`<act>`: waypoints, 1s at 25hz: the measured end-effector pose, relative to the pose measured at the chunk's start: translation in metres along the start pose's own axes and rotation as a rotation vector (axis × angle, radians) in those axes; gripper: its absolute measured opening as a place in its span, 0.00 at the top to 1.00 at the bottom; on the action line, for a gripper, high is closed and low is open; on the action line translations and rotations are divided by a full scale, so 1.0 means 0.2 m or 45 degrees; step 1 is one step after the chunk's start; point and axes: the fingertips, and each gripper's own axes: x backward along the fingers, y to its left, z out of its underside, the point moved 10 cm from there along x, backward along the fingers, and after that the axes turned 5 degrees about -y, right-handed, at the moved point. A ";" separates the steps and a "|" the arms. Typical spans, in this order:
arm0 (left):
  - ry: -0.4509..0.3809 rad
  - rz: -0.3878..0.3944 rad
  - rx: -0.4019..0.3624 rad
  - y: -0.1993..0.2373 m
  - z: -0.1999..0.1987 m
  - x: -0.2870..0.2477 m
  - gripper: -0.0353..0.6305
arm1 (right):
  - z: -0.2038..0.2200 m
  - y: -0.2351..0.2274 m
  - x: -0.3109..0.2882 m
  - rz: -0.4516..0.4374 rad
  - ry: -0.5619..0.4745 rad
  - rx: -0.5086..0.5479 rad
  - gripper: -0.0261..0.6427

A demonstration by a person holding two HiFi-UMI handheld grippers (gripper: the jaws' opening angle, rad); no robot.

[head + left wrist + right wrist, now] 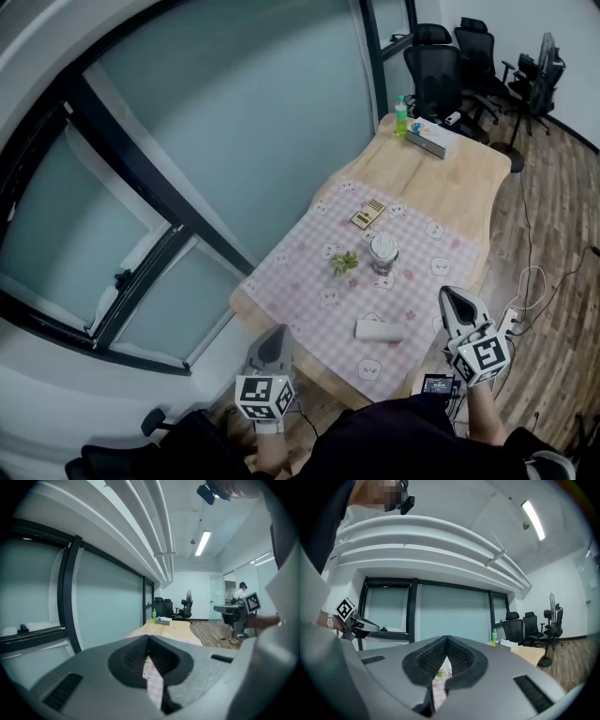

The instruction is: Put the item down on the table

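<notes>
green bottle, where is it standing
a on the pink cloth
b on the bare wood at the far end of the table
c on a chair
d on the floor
b: in the head view the green bottle stands upright on the bare wood at the far end of the table, well past the pink cloth.

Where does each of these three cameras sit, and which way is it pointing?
Head view: on the person's head, looking steeply down at the table; left gripper and right gripper show.
Left gripper view: on that gripper, looking past its shut jaws down the table.
Right gripper view: on that gripper, shut jaws facing the glass wall.
All share the green bottle.
</notes>
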 end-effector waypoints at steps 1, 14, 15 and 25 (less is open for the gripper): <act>-0.001 -0.003 0.000 0.00 0.00 0.00 0.95 | -0.01 0.00 0.00 0.002 -0.001 0.006 0.94; 0.010 0.006 -0.016 0.00 -0.01 0.02 0.95 | -0.06 0.03 -0.03 -0.003 0.043 0.013 0.94; 0.012 0.005 -0.015 0.01 0.00 0.02 0.95 | -0.06 0.03 -0.03 -0.007 0.044 0.009 0.94; 0.023 0.009 -0.022 0.00 0.00 0.02 0.95 | -0.05 0.01 -0.05 -0.012 0.058 -0.014 0.94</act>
